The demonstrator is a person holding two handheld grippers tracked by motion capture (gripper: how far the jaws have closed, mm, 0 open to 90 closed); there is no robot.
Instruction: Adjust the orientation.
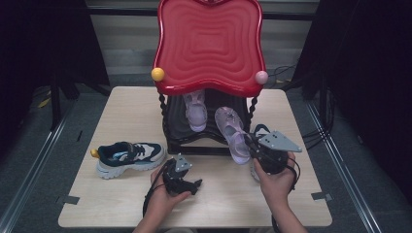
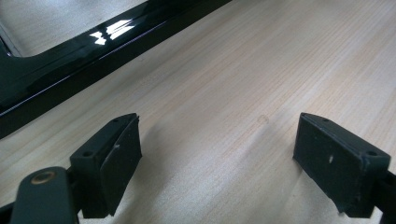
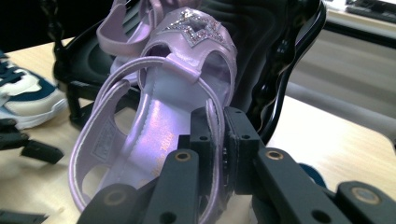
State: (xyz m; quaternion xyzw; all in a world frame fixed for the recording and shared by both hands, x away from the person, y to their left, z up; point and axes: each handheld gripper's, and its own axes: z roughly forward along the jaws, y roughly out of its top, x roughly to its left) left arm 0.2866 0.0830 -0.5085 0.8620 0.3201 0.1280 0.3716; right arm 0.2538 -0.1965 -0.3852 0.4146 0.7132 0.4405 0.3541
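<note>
Right claw [image 3: 215, 140] pinches purple sandal's [image 3: 154, 121] heel strap (left claw [image 2: 217, 158] spread).

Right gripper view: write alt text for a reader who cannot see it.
The right gripper, its two black jaws shut on the heel strap, holds a lilac sandal with a glittery star on its toe. Behind it stands a glossy black rack on a pale wooden table, with a navy and white sneaker at the left edge.
</note>
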